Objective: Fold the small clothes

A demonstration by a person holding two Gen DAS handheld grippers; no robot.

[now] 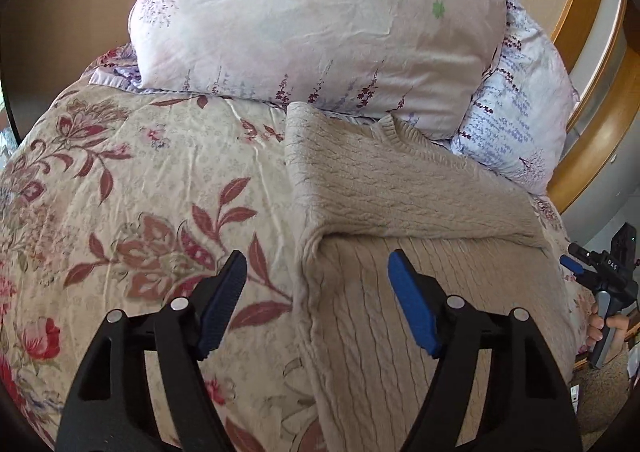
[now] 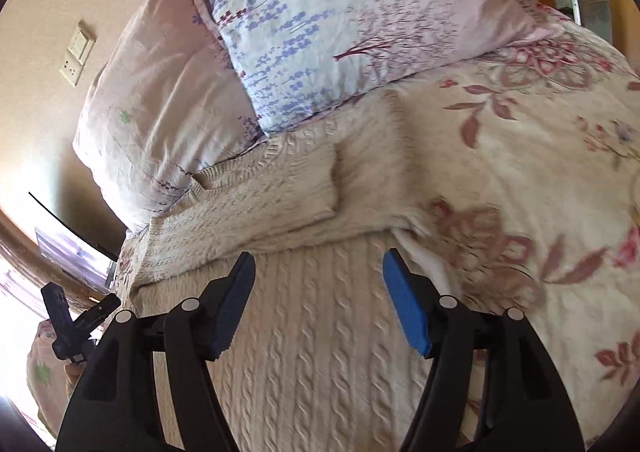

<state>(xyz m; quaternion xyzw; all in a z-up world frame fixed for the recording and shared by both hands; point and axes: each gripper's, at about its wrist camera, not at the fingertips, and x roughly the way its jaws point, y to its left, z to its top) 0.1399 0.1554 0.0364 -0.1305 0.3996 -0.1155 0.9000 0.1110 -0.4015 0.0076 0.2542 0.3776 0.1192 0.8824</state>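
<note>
A: Where was the sweater (image 1: 400, 187)?

B: It lay on the floral bedspread (image 1: 132, 187), its far edge up against the 2 pillows (image 1: 312, 23). The beige cable-knit body ran toward the cameras, and a layer of the same knit was folded across the upper part, with the ribbed neckline (image 2: 224, 175) showing near the pillows.

A: And the left gripper (image 1: 316, 284)?

B: Its jaws stood wide apart with nothing between them. It hung above the sweater's left edge: 1 blue pad (image 1: 412, 308) over the knit, the other over the bedspread.

A: The right gripper (image 2: 318, 288)?

B: Also spread wide, holding nothing. Both fingers were over the cable-knit body, just short of the folded layer's edge. In the left wrist view it showed at the far right, beyond the sweater's right side, with the person's fingers (image 1: 600, 326) wrapped on its handle.

A: Could you see whether either tong touched the cloth?

B: I could not tell from these views.

A: Anything else around?

B: A wooden bed frame (image 1: 592, 155) curved behind the pillows, and a wall switch plate (image 2: 78, 53) sat on the beige wall.
</note>
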